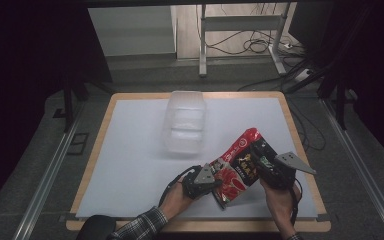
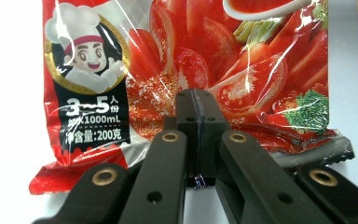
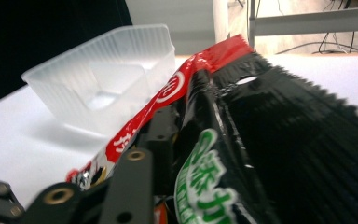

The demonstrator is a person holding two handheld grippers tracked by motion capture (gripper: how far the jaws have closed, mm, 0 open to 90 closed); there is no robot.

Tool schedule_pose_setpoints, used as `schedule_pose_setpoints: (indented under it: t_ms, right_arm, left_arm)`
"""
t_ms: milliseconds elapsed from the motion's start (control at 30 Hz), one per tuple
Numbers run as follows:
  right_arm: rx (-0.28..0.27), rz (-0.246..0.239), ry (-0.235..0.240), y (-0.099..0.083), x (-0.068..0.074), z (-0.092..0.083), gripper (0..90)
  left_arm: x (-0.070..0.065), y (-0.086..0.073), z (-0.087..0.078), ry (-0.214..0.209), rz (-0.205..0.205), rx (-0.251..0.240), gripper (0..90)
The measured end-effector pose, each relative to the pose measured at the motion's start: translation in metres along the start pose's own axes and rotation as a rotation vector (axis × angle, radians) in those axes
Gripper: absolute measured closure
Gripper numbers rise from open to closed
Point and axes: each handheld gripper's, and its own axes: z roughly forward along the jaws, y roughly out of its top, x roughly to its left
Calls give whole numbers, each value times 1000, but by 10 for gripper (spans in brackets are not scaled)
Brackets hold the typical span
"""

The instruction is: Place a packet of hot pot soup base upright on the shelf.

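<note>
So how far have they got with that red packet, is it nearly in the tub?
Picked up, it seems: the packet is held between both hand-held grippers. The left hand-held gripper is shut on its bottom edge; the right hand-held gripper has its jaws around the black top part. Probably left: carrying it to the clear tub, which sits apart on the white mat with nothing visible inside.

The high view looks forward and down from above the person's side, taking in the whole tabletop [image 1: 130, 150] from a distance. The left gripper view sits very close over the red sauce packet [image 2: 191, 60], facing its printed front past its own black jaws. The right gripper view looks low along the same packet [image 3: 261, 140] towards the clear plastic tray [image 3: 107, 79], which the high view shares.
</note>
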Motion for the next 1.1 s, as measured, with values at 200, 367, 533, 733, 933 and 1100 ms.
schedule_pose_setpoints:
  t_ms: [200,367,533,733,933,1100]
  right_arm:
    - [-28,-7,24,8,8,-1,760]
    - [-38,-32,33,14,14,-2,768]
    - [-49,-42,46,20,19,-2,773]
    - [-71,-52,53,27,22,-3,773]
    - [-98,-102,37,39,25,-6,781]
    - [-111,-74,61,48,23,-8,809]
  left_arm:
    - [0,-2,-3,1,-16,-10,900]
    - [1,-1,-7,7,-32,-3,810]
    - [2,1,-12,9,-57,-21,707]
    - [0,3,-16,16,-65,-32,624]
    - [1,4,-21,13,-86,-57,569]
    - [-1,5,-29,7,-109,-84,463]
